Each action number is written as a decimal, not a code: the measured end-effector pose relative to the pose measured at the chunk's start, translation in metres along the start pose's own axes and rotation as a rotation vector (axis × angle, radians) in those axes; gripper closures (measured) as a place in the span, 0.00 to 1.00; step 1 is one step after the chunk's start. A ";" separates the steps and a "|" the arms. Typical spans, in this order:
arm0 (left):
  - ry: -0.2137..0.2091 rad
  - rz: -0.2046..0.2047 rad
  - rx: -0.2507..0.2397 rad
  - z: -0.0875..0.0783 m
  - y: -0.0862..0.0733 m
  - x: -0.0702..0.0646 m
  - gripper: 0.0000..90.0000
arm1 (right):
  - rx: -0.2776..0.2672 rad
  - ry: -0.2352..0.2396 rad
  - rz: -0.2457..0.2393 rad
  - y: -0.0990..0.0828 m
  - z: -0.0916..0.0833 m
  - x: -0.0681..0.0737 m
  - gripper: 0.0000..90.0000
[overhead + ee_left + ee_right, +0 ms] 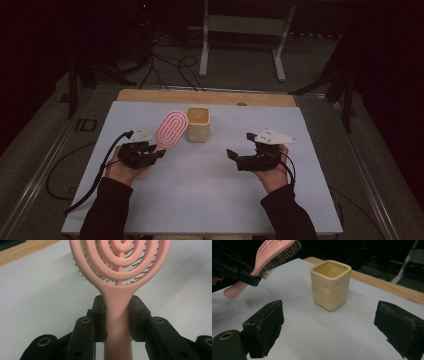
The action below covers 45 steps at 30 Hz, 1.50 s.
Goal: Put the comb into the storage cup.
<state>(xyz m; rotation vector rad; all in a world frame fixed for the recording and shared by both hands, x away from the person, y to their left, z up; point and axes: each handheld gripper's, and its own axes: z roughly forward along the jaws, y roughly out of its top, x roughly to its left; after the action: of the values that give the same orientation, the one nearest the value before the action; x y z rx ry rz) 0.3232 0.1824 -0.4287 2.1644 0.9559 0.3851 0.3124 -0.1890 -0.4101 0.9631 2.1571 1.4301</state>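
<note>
Left gripper (117, 315) clenched on pink hairbrush (120, 272) handle, brush head raised ahead of it, just beside yellow cup (198, 123). Right gripper (329, 322) released, cup ahead between its jaws.

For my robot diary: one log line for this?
left claw: shut on pink hairbrush | right claw: open | yellow cup: upright, untouched

The hairbrush (171, 129) is pink, with a pattern of nested oval loops cut through its head and thin dark bristles tipped with little balls. The cup (198, 123) is a pale creamy yellow, a bit more golden inside. Table cover (210, 200) is plain white-ish with a light wood strip (205, 96) along the far edge. Both grippers are black, left gripper (159, 152) and right gripper (239, 149), each topped by a light grey plate, and the sleeves are dark.
</note>
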 end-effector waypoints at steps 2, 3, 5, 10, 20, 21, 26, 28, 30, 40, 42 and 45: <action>-0.001 0.006 0.003 0.000 0.001 -0.001 0.79 | 0.000 0.002 -0.006 0.004 0.003 0.003 0.10; -0.001 0.003 0.000 0.001 0.001 -0.002 0.79 | -0.002 0.002 -0.010 0.005 0.004 0.003 0.10; -0.002 0.004 -0.001 0.001 0.001 -0.003 0.79 | 0.000 0.004 -0.015 0.007 0.007 0.004 0.10; -0.005 0.007 -0.007 0.000 0.003 -0.005 0.79 | -0.006 0.017 -0.012 0.014 0.011 0.007 0.10; -0.009 0.013 -0.014 0.000 0.006 -0.009 0.79 | -0.010 0.041 -0.035 0.028 0.024 0.016 0.10; -0.008 0.015 -0.015 0.000 0.006 -0.010 0.79 | -0.009 0.044 -0.035 0.030 0.026 0.016 0.09; 0.001 0.027 -0.019 -0.001 0.009 -0.014 0.79 | -0.003 0.057 -0.030 0.035 0.033 0.021 0.09; 0.004 0.037 -0.013 0.000 0.009 -0.015 0.79 | -0.002 0.064 -0.028 0.037 0.035 0.023 0.09; 0.003 0.039 -0.013 0.001 0.009 -0.016 0.79 | -0.003 0.063 -0.026 0.038 0.036 0.023 0.09; -0.013 0.049 -0.010 0.005 0.011 -0.022 0.79 | 0.001 0.098 -0.018 0.045 0.047 0.031 0.09; -0.015 0.051 -0.015 0.005 0.012 -0.024 0.79 | 0.005 0.114 -0.005 0.045 0.049 0.033 0.09; -0.015 0.057 -0.013 0.006 0.013 -0.026 0.79 | 0.010 0.125 -0.004 0.047 0.052 0.035 0.09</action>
<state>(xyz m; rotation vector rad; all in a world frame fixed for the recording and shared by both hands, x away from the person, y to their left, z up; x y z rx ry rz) 0.3149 0.1541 -0.4231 2.1837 0.8825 0.4003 0.3369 -0.1183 -0.3872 0.8936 2.2554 1.5156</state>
